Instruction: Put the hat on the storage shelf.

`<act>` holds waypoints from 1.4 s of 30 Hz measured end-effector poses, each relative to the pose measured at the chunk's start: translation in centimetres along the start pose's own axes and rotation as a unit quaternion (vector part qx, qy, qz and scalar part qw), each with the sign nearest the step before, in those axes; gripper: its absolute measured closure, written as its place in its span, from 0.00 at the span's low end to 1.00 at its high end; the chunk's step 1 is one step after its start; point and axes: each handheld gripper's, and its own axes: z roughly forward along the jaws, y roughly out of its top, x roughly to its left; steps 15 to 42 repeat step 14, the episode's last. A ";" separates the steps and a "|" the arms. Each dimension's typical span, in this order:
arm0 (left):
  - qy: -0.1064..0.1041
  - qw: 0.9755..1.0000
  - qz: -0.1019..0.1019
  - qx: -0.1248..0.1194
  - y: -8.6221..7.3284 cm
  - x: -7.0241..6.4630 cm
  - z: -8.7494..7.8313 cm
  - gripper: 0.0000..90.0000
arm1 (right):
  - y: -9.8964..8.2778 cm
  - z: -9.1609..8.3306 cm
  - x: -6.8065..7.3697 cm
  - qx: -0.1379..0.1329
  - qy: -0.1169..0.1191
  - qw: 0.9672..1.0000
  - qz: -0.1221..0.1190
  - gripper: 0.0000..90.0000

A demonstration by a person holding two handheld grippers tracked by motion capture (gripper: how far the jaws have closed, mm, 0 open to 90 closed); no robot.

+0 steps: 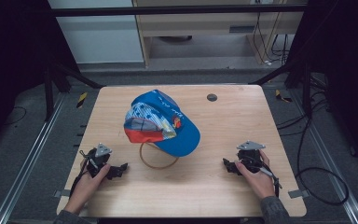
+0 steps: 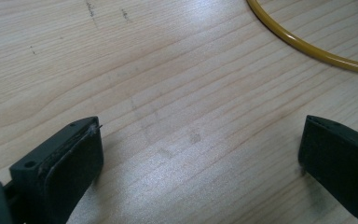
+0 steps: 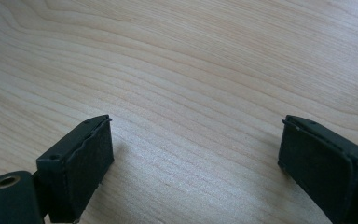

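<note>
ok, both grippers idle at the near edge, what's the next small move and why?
Probably ease the left gripper forward toward the yellow ring. Its jaws stand wide open over bare table, and the ring lies nearest, partly tucked under the blue cap. The right gripper, also open, sits farther off.

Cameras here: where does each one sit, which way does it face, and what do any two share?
High view: above the person's side, looking forward and down at cap, both hands and grippers.
Left gripper view: along its open jaws onto table; shares yellow ring with high view.
Right gripper view: along its open jaws onto bare wood.
</note>
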 end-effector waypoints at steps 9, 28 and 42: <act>0.000 1.000 0.000 0.001 0.0 0.0 0.0 0.00 | 0.0 0.0 0.4 0.002 -0.011 1.000 0.011 0.10; 0.000 1.000 0.000 0.000 0.0 0.0 0.0 0.00 | -0.1 -0.1 0.5 0.001 -0.011 1.000 0.014 0.10; 0.000 1.000 0.000 0.000 0.0 0.0 0.0 0.00 | -0.1 -0.1 0.5 0.001 -0.011 1.000 0.014 0.10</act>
